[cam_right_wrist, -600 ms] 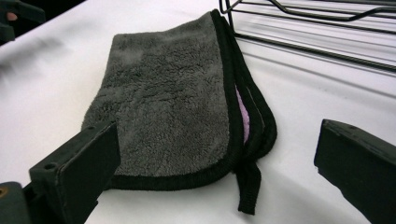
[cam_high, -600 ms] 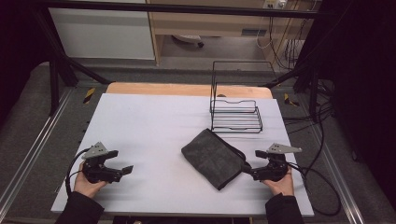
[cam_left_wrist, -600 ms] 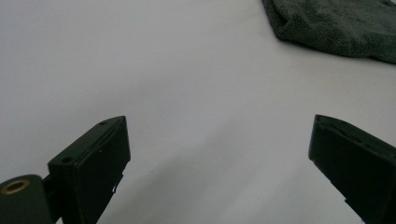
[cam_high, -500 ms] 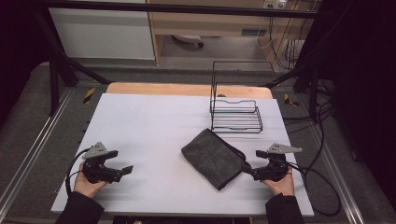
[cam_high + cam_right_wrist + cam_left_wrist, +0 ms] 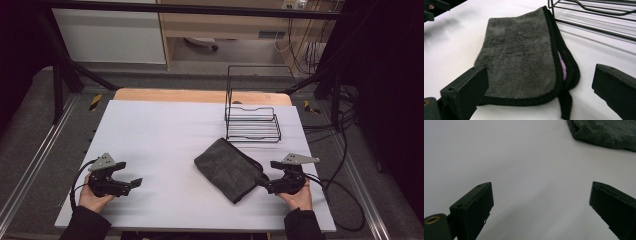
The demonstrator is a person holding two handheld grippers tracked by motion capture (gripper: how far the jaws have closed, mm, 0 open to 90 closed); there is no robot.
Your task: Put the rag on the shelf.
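A folded dark grey towel (image 5: 228, 168) with black edging lies flat on the white table (image 5: 165, 130), right of centre. In the right gripper view the towel (image 5: 524, 55) lies just beyond the jaws and a pale lilac layer shows in its fold. My right gripper (image 5: 263, 182) rests at the towel's right corner, jaws wide apart and open, nothing between them (image 5: 540, 95). My left gripper (image 5: 134, 184) sits near the front left of the table, open over bare surface (image 5: 541, 202), with the towel's edge (image 5: 604, 132) far off at the upper right.
A black wire rack (image 5: 252, 120) stands behind the towel at the back right, its base bars (image 5: 599, 17) close to the towel's far end. Cables (image 5: 345, 200) trail off the table's right side. A wooden strip (image 5: 200, 96) borders the far edge.
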